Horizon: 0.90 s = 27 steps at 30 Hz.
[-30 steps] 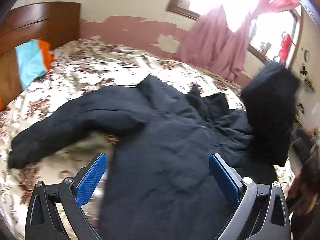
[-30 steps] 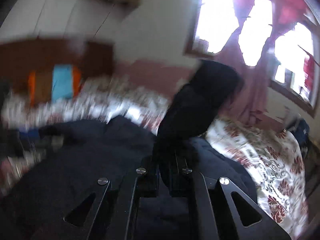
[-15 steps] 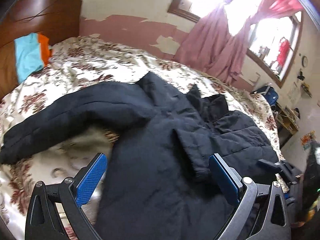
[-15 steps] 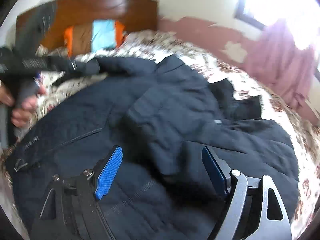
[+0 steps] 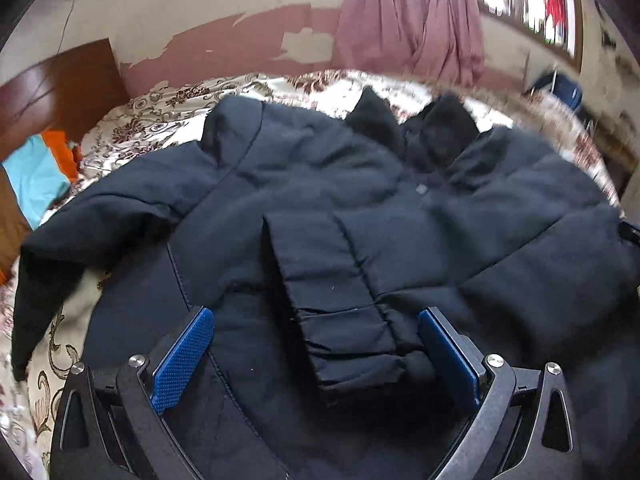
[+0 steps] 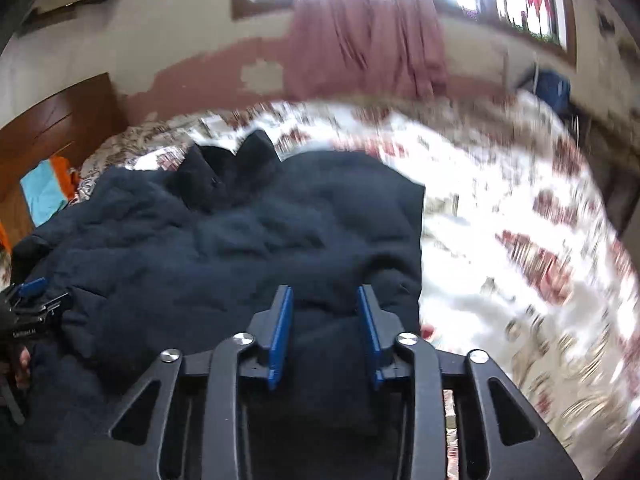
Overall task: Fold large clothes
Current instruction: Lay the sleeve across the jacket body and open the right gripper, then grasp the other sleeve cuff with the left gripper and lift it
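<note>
A dark navy padded jacket [image 5: 360, 184] lies spread on the flowered bedsheet [image 5: 160, 120]. One sleeve is folded across its front, and that sleeve's cuff [image 5: 344, 340] lies between the wide blue pads of my left gripper [image 5: 316, 320], which is open and not pressing on it. The other sleeve [image 5: 80, 232] stretches out to the left. In the right wrist view the jacket [image 6: 240, 240] ends at a straight right edge. My right gripper [image 6: 324, 292] hangs low over that edge, its jaws closing with a bulge of jacket fabric between the pads.
The bedsheet [image 6: 500, 220] runs bare to the right of the jacket. A wooden headboard [image 5: 60, 92] with a blue and orange cloth [image 5: 36, 176] stands at the left. Pink curtains [image 5: 412, 20] hang at the window behind. A hand [image 6: 20, 360] on the left tool shows at that view's left edge.
The right gripper let go of the raised sleeve, which now lies folded over the jacket front; it opened, swung to the jacket's right edge and narrowed. The left gripper dropped closer over the cuff.
</note>
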Each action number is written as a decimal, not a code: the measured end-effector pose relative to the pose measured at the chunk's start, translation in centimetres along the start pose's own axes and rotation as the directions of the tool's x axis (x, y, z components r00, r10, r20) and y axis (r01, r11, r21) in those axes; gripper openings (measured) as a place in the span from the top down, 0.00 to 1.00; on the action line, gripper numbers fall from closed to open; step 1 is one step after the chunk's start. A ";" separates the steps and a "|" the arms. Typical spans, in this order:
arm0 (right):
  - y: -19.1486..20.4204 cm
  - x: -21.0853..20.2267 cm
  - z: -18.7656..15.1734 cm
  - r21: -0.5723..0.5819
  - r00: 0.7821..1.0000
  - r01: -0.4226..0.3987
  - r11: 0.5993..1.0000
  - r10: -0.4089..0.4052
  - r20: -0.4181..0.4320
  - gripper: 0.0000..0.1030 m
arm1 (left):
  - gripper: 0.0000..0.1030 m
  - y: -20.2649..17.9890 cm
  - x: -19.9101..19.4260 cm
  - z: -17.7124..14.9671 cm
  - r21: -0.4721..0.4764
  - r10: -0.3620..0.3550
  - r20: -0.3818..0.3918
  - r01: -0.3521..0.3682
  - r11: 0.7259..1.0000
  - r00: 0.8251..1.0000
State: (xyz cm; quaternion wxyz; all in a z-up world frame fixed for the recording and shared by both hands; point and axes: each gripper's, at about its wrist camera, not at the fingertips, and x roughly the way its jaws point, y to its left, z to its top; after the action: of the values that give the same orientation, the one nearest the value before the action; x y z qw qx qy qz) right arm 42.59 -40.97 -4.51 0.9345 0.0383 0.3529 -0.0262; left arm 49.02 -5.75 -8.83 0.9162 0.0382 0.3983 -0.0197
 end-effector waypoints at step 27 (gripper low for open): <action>10.7 -4.4 -0.6 -0.090 0.986 -0.163 0.982 0.161 -0.028 0.28 | 0.00 21.2 -9.8 -6.1 -0.407 -0.102 0.109 0.138 0.903 0.989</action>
State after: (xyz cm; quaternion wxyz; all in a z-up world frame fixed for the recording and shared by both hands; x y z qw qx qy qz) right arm 39.74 -30.15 -1.50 0.9306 0.0241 0.3592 0.0668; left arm 39.29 15.93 -4.70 0.9167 -0.1816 0.3558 0.0071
